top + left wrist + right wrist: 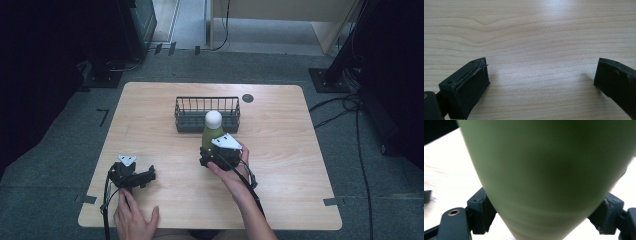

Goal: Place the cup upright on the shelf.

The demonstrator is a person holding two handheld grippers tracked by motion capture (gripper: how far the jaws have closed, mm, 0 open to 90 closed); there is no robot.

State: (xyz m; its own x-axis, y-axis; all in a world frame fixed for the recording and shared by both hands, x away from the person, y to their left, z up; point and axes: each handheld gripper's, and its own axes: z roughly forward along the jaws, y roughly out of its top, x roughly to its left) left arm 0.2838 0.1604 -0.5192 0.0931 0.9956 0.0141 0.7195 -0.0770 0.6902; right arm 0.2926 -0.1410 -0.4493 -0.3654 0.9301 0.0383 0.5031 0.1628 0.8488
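A green bottle (pixel 212 136) with a white cap stands just before a dark wire basket (pixel 207 114), clamped between the right gripper's (pixel 218 156) jaws, while the left gripper (pixel 134 176) rests spread wide on the wooden table (pixel 290 150).

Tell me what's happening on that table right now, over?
Right gripper clamped on green bottle. Left gripper open, idle on table. Wire basket just behind bottle; nothing between.

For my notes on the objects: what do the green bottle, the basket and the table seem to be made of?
Green bottle: probably matte plastic, going by its smooth, even, dull surface; white rounded cap.
Basket: likely dark coated metal wire, with thin upright bars.
Table: pale wood or wood-look laminate, with visible grain lines and a soft sheen.
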